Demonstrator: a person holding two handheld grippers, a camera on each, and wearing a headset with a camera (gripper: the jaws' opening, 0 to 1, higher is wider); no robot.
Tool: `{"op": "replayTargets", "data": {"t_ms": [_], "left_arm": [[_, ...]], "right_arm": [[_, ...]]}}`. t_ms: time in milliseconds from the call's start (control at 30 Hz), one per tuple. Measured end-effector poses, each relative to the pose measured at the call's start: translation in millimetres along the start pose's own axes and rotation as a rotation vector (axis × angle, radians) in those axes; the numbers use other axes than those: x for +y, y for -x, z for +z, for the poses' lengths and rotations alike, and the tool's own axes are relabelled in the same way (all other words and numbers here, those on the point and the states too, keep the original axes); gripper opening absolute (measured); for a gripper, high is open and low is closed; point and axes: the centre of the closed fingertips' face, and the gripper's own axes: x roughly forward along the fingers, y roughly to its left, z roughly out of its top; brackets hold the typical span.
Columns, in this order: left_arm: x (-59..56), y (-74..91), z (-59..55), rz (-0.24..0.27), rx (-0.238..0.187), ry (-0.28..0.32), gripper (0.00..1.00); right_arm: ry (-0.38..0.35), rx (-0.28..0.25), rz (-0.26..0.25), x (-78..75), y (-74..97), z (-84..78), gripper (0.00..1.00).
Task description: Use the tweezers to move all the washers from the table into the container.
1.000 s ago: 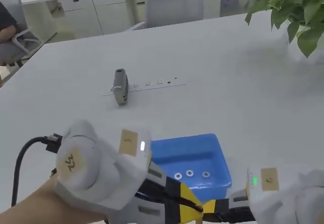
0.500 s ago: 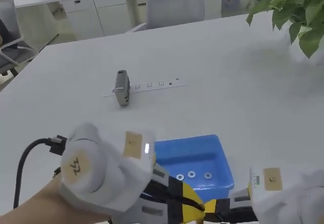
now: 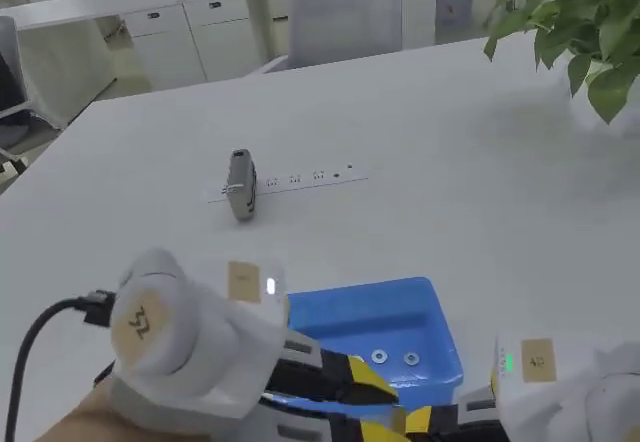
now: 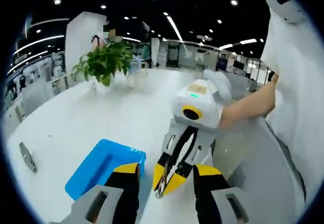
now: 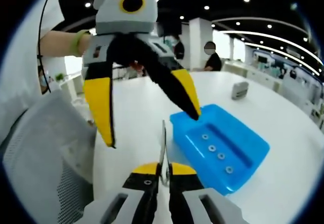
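Note:
A blue container (image 3: pixel 400 307) sits near the white table's front edge, with two washers (image 3: pixel 379 357) showing in it. In the right gripper view the container (image 5: pixel 243 155) holds several washers (image 5: pixel 221 156) in a row. My right gripper (image 5: pixel 164 169) is shut on thin metal tweezers (image 5: pixel 163 138), which point up beside the container's near corner. My left gripper (image 5: pixel 152 128) hangs open just above and in front of them. In the left gripper view my left gripper (image 4: pixel 167 172) is open, facing the right gripper's yellow jaws closed on the tweezers (image 4: pixel 161 186), with the container (image 4: pixel 98 168) to the left.
A grey adaptor (image 3: pixel 240 184) stands on a flush socket strip (image 3: pixel 300 177) mid-table. A leafy plant (image 3: pixel 590 22) overhangs the far right. Cabinets and a chair back (image 3: pixel 340 7) lie beyond the table. A mesh chair (image 4: pixel 263 178) is behind the right gripper.
The head camera has shifted, so the container sits lower in view. My left gripper has drifted slightly, and its jaw now covers one of the three washers seen before.

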Motion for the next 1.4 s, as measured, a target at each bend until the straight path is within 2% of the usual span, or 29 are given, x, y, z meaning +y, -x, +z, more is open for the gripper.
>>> {"op": "replayTargets", "data": {"t_ms": [100, 167, 267, 333, 400, 467, 567, 600, 633, 700, 800, 833, 900, 967, 1133, 1167, 1200, 1267, 1333, 1400], "left_arm": [[-1.6, 14.7, -4.5, 0.096, -0.059, 0.072, 0.46], [-6.8, 24.7, -8.8, 0.152, -0.101, 0.123, 0.53], [-16.5, 40.8, -20.6, 0.233, -0.125, 0.186, 0.65], [-18.9, 51.8, -25.4, 0.294, -0.143, 0.207, 0.67], [-20.7, 60.0, -26.3, 0.335, -0.171, 0.230, 0.69], [-19.8, 70.5, -27.3, 0.395, -0.201, 0.251, 0.72], [-13.7, 85.0, -31.8, 0.514, -0.228, 0.255, 0.76], [-12.7, 86.8, -32.0, 0.529, -0.238, 0.263, 0.77], [-9.8, 91.6, -31.3, 0.563, -0.280, 0.282, 0.77], [-5.2, 98.8, -33.0, 0.618, -0.319, 0.305, 0.78], [0.8, 107.4, -37.2, 0.691, -0.329, 0.296, 0.78], [1.9, 110.0, -37.2, 0.714, -0.334, 0.274, 0.79], [2.6, 111.7, -39.4, 0.729, -0.342, 0.270, 0.79], [5.8, 112.6, -43.8, 0.730, -0.336, 0.309, 0.80], [3.8, 113.2, -39.2, 0.725, -0.361, 0.304, 0.81], [2.1, 110.7, -38.5, 0.718, -0.354, 0.289, 0.80], [0.2, 107.0, -39.1, 0.708, -0.332, 0.269, 0.79], [-2.4, 103.1, -39.8, 0.692, -0.314, 0.255, 0.78], [-3.5, 101.8, -39.6, 0.686, -0.310, 0.243, 0.77], [-4.5, 100.2, -40.9, 0.674, -0.302, 0.242, 0.77]], "right_arm": [[-0.005, -0.002, -0.010, 0.4, -1.0, 0.6, 0.02], [-0.012, -0.008, -0.011, 0.2, -1.8, 1.2, 0.02], [-0.047, -0.018, -0.020, -3.2, -0.5, 0.8, 0.02], [-0.094, -0.029, -0.021, -5.1, 0.4, 0.8, 0.02], [-0.100, -0.031, -0.021, -5.3, 1.1, 0.7, 0.02], [-0.106, -0.031, -0.019, -4.4, 3.1, 2.9, 0.02], [-0.108, -0.041, -0.021, -2.9, 7.5, 10.9, 0.02], [-0.108, -0.042, -0.022, -2.7, 8.6, 13.1, 0.02], [-0.110, -0.043, -0.024, -2.8, 9.7, 14.9, 0.02], [-0.115, -0.046, -0.024, -3.4, 12.5, 19.7, 0.02], [-0.110, -0.053, -0.026, -4.7, 17.5, 29.5, 0.03], [-0.110, -0.056, -0.027, -6.0, 18.6, 32.6, 0.03], [-0.116, -0.069, -0.028, -10.9, 20.2, 41.0, 0.03], [-0.138, -0.093, -0.020, -15.6, 20.3, 51.3, 0.03], [-0.207, -0.154, -0.037, -38.1, 14.0, 71.7, 0.03], [-0.245, -0.183, -0.045, -45.3, 11.1, 77.4, 0.03], [-0.264, -0.193, -0.050, -50.7, 8.9, 79.2, 0.03], [-0.303, -0.199, -0.053, -61.8, 0.8, 79.9, 0.03], [-0.367, -0.219, -0.034, -68.2, -11.0, 80.7, 0.03], [-0.466, -0.235, -0.017, -75.3, -24.1, 78.8, 0.03]]}}
